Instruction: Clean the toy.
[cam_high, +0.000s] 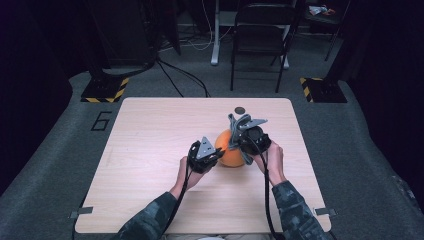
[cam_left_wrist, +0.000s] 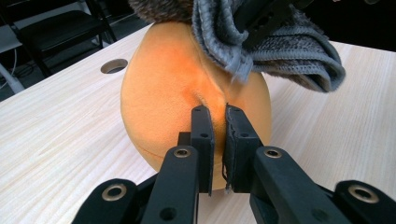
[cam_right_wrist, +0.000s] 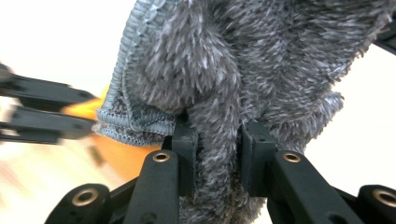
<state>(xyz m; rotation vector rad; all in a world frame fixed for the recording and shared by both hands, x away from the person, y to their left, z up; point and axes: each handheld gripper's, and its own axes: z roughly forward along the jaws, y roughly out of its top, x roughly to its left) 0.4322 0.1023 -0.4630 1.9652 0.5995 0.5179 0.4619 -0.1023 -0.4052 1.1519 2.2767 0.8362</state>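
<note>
Left gripper (cam_left_wrist: 217, 116) pinching fold of orange plush ball (cam_left_wrist: 177, 84), jaws nearly together; right gripper (cam_right_wrist: 215, 140) clamped on grey fluffy cloth (cam_right_wrist: 243, 60), draped over ball top. Ball on light wooden table (cam_high: 150, 145), right of centre, between both grippers. Grey carpet, folding chair (cam_high: 262, 30) behind.

On the light wooden table (cam_high: 150, 150), the round orange plush ball (cam_high: 231, 152) sits right of centre, closer to the table's right edge than its left. The grey fuzzy cloth (cam_high: 235, 125) lies against the ball's far upper side, on the side towards the far edge. The left gripper (cam_high: 216, 151) stands just left of the ball, touching it; the right gripper (cam_high: 239, 131) is at the ball's far right. A small round hole (cam_high: 240, 110) lies behind them, near the far edge. A black folding chair (cam_high: 260, 35) stands beyond the table.
</note>
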